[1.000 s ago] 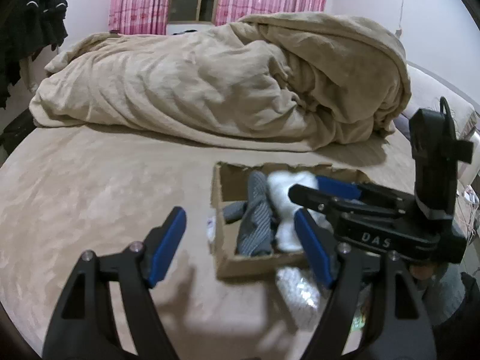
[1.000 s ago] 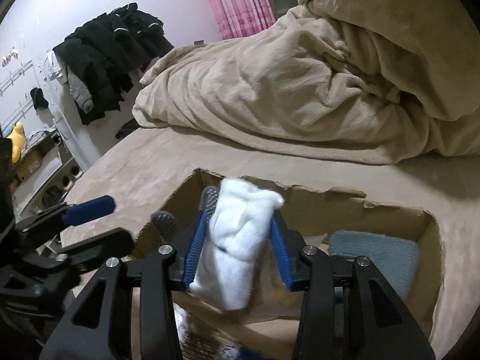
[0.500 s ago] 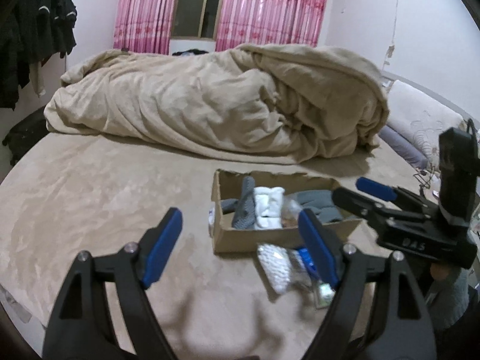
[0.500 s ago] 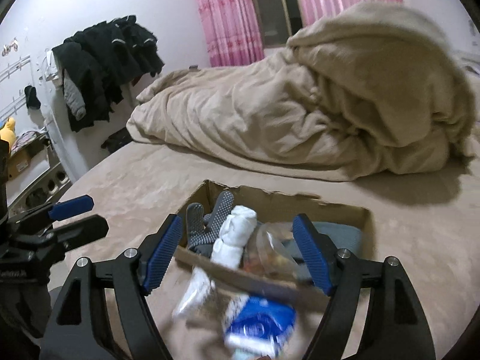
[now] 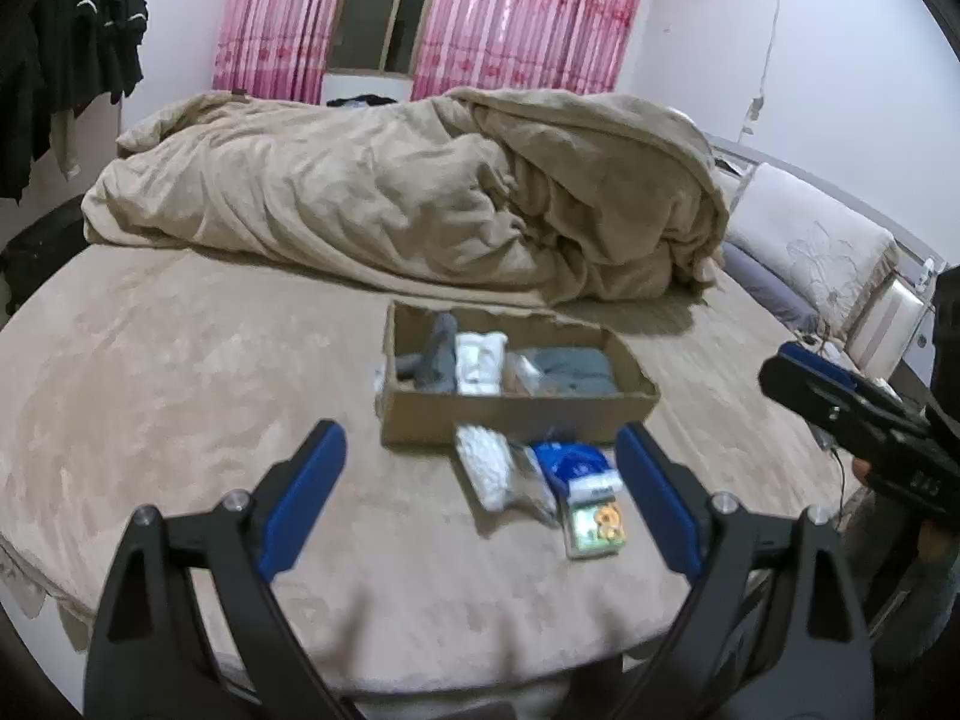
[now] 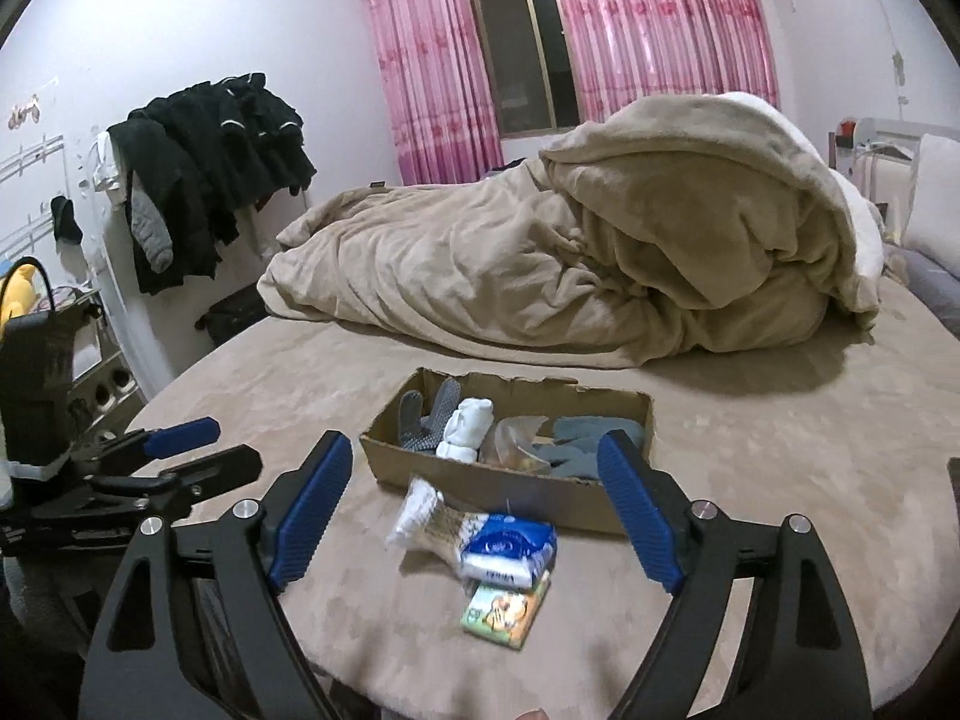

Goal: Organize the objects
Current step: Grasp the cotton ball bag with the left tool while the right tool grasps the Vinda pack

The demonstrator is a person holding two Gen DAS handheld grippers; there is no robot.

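A: Right wrist view: right gripper (image 6: pixel 474 504) jaws opening, nothing between them. White rolled socks (image 6: pixel 465 429) sit in the cardboard box (image 6: pixel 480 483) on the bed (image 6: pixel 780 450).

B: Left gripper (image 5: pixel 480 498)?

A: Also spreading, empty; tissue packet (image 5: pixel 576 468) lies before the box.

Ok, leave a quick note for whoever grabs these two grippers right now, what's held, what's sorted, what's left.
Left gripper: jaws opening, nothing between them.
Right gripper: jaws opening, nothing held.
Cardboard box on the bed holds grey dotted gloves, white rolled socks, a clear bag and a grey-blue cloth.
Left outside, in front of the box: white packet, blue tissue pack, small green pack.
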